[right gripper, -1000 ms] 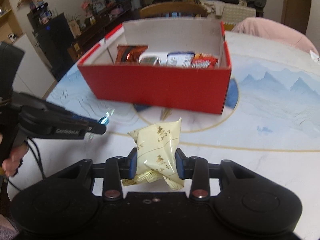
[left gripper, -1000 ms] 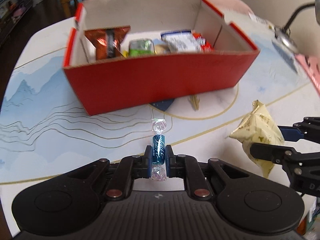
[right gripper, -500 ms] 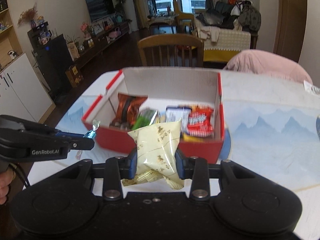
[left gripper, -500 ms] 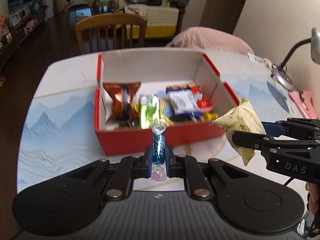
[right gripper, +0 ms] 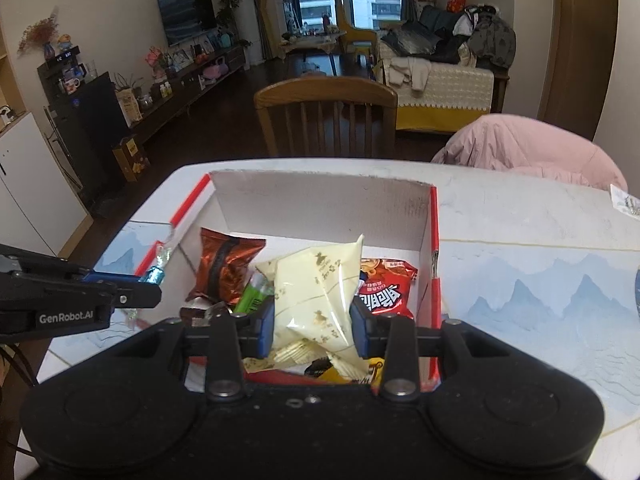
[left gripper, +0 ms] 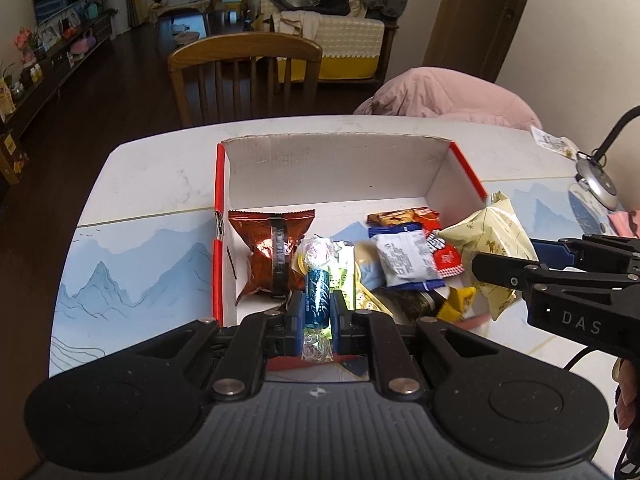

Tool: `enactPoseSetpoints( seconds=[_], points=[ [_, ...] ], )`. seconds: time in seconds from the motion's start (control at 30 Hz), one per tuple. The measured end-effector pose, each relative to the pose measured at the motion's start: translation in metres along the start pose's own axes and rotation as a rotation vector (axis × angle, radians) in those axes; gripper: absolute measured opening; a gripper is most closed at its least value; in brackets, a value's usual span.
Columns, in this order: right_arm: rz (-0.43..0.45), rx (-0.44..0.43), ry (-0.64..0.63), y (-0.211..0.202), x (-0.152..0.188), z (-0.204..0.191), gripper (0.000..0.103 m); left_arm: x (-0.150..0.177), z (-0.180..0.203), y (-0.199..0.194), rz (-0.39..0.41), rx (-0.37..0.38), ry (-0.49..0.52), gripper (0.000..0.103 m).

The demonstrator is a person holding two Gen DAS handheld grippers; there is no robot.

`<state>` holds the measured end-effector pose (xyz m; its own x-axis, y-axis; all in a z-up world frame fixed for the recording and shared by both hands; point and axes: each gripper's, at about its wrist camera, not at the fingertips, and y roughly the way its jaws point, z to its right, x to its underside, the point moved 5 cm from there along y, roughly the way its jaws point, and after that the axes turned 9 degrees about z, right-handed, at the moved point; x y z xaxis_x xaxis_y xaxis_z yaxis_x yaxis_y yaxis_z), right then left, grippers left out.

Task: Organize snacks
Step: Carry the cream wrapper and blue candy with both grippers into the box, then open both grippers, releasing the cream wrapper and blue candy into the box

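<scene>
An open red cardboard box with white inner walls stands on the table and holds several snack packets. My left gripper is shut on a blue twist-wrapped candy, held above the box's near left part. The same candy shows in the left gripper at the left of the right wrist view. My right gripper is shut on a pale yellow snack bag, hanging over the box's near right part. That bag and the right gripper appear at the right in the left wrist view.
Inside the box lie a brown foil packet, a green packet, a white-and-blue packet and a red packet. A wooden chair stands behind the table. A lamp base and pink cushion are at the right.
Both grippers have risen and moved forward from in front of the box to over its near edge, each carrying its snack. The box's inside has come into fuller view.
</scene>
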<state>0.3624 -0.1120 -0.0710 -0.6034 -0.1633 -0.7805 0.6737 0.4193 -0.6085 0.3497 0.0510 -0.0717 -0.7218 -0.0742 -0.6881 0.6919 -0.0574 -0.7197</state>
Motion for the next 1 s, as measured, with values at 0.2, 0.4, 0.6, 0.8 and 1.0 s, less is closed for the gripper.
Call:
enactPoseSetpoints(
  seconds=[0.2, 0.4, 0.6, 0.8, 1.0],
  points=[
    [-0.043, 0.008, -0.012, 0.031, 0.000, 0.008, 0.036, -0.003, -0.002, 0.030, -0.037, -0.026, 0.004, 0.012],
    [-0.092, -0.001, -0.027, 0.062, 0.006, 0.014, 0.036, -0.002, -0.003, 0.062, -0.085, -0.052, 0.018, 0.012],
    [-0.135, -0.011, -0.051, 0.085, 0.014, 0.013, 0.036, 0.004, 0.001, 0.086, -0.126, -0.061, 0.029, 0.012],
    [-0.142, -0.025, -0.075, 0.092, 0.016, 0.011, 0.037, 0.014, 0.002, 0.100, -0.163, -0.068, 0.035, 0.012],
    [-0.142, -0.032, -0.079, 0.092, 0.017, 0.010, 0.038, 0.022, -0.001, 0.104, -0.177, -0.078, 0.030, 0.012]
  ],
)
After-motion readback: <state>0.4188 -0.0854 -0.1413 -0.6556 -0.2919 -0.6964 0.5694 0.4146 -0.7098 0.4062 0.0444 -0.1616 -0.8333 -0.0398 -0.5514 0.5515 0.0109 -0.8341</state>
